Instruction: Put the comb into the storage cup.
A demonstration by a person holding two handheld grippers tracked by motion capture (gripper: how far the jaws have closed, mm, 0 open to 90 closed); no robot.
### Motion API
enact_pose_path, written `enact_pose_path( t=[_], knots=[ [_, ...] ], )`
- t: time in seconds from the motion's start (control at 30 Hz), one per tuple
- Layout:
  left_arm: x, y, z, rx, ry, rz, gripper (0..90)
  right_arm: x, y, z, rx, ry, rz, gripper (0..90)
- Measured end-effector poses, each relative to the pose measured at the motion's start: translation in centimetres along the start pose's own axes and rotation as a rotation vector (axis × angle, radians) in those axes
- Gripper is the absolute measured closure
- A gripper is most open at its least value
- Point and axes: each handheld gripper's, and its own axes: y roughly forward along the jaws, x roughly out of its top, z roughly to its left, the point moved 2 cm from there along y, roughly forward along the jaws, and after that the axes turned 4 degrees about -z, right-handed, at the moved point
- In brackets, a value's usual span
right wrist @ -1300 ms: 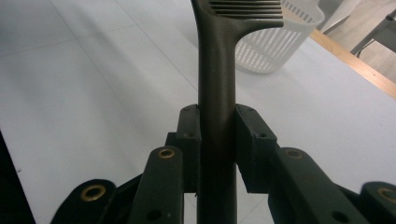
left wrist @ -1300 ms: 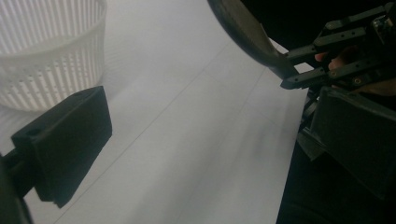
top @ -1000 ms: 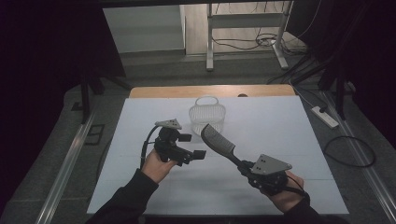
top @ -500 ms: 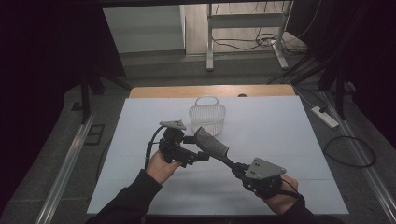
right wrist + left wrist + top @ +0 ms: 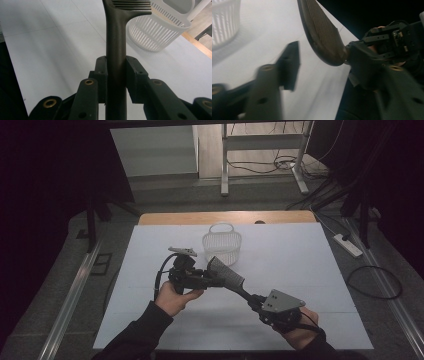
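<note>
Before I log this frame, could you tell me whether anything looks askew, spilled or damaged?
Nothing stands out: the white slatted plastic basket stands upright on the white table, and the dark comb-toothed brush looks intact.

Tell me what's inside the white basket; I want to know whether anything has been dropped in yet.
In the high view the white basket looks empty: only its slatted wall and pale floor show. Its near wall hides part of the bottom. The dark comb is outside it, clamped in the right claw.
</note>
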Motion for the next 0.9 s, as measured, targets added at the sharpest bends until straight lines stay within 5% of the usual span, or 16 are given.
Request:
enact_pose_path(
  t=[0.17, 0.5, 0.73, 0.9],
  knots=[
    [-0.07, 0.14, 0.17, -0.051, -0.038, 0.008, 65.6, -0.01, 0.06, 0.08, -0.001, -0.012, 0.002, 72.1],
    [-0.28, 0.07, 0.48, -0.193, -0.140, -0.024, 82.0, -0.14, 0.33, 0.16, 0.002, -0.023, 0.009, 72.0],
    [-0.42, 0.04, 0.56, -0.196, -0.164, -0.036, 83.2, -0.21, 0.60, 0.17, -0.002, -0.025, 0.012, 71.2],
    [-0.32, -0.06, 0.35, -0.191, -0.143, -0.040, 83.3, -0.15, 0.64, 0.20, 0.000, -0.015, 0.009, 70.1]
  ],
)
